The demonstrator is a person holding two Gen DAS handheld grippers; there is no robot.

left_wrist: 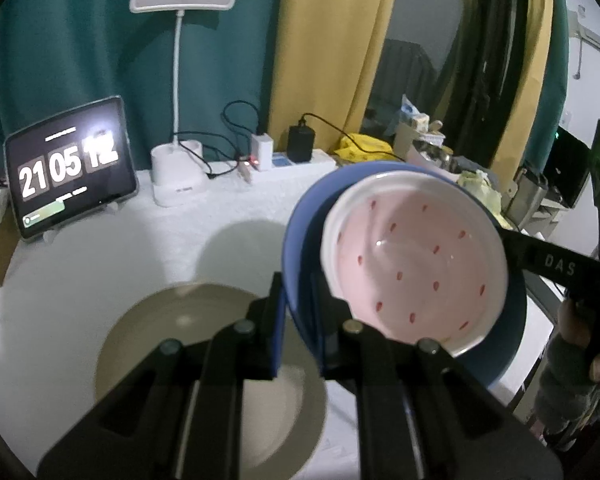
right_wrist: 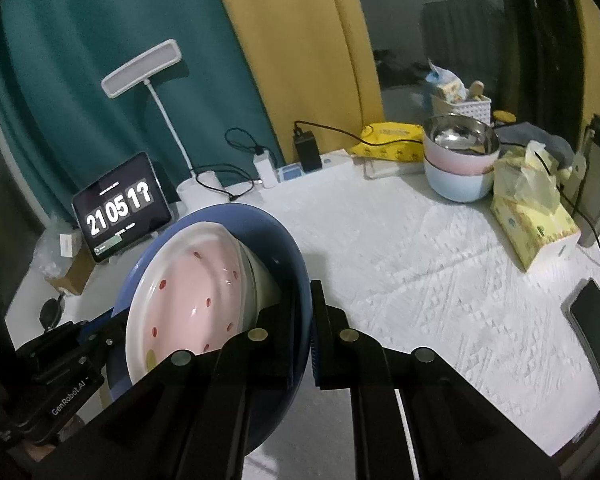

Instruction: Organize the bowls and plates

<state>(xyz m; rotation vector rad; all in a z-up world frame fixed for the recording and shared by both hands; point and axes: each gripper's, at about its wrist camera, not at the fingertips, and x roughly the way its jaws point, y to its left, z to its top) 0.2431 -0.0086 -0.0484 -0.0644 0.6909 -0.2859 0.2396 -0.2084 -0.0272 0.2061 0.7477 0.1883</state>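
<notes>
My left gripper point(left_wrist: 298, 320) and right gripper point(right_wrist: 302, 328) each clamped tight on opposite rims of the blue bowl point(left_wrist: 296, 240), pink bowl point(left_wrist: 416, 260) nested inside, beige plate point(left_wrist: 148, 344) just below-left on the table

left hand-held gripper point(left_wrist: 300, 304): black, blue pads | right hand-held gripper point(right_wrist: 302, 320): black, silver pivots | grey sleeve point(left_wrist: 568, 384)

Left claw point(left_wrist: 298, 328) clamped shut; right claw point(right_wrist: 310, 340) likewise, both angled downward.

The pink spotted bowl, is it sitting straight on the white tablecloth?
No, the pink spotted bowl rests inside a blue bowl, which both tongs hold by the rim above the tablecloth.
</notes>
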